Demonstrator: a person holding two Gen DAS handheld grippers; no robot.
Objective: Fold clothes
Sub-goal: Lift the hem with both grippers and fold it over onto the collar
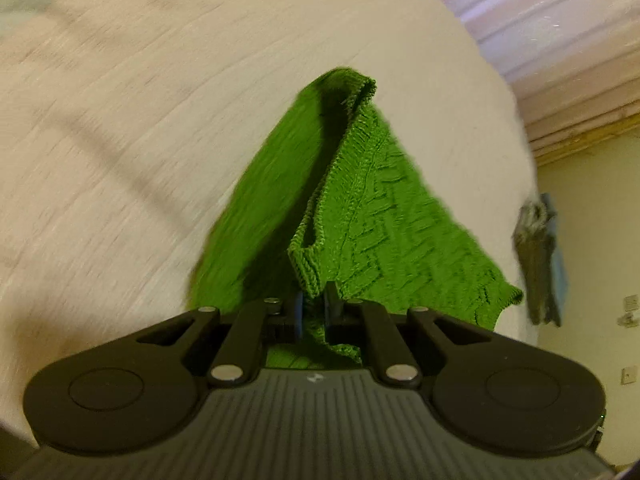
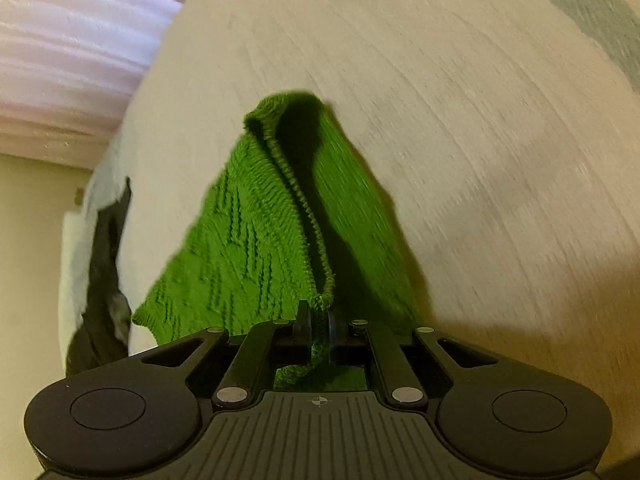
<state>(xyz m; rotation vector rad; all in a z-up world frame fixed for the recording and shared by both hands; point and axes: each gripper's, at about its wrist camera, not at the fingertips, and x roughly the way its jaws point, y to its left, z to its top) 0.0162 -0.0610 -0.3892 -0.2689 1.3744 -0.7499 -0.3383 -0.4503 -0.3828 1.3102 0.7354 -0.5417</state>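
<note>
nearest in the left wrist view, the left gripper (image 1: 313,304) is seen clenched on a knitted edge of the green garment (image 1: 384,216). in the right wrist view the right gripper (image 2: 319,322) is likewise clamped on an edge of the green garment (image 2: 240,248). the knit is lifted into a peak over the pale bed cover (image 1: 120,120). a grey-blue cloth (image 1: 540,256) is shown only by the left view, a dark cloth (image 2: 106,264) only by the right. beyond, pink curtains (image 1: 560,32) are seen in both.

Each wrist camera sits just behind its claw, angled steeply down and close over the green knit (image 1: 384,216) (image 2: 248,248) on the pale bed (image 1: 120,160) (image 2: 480,160), which both views share.
</note>
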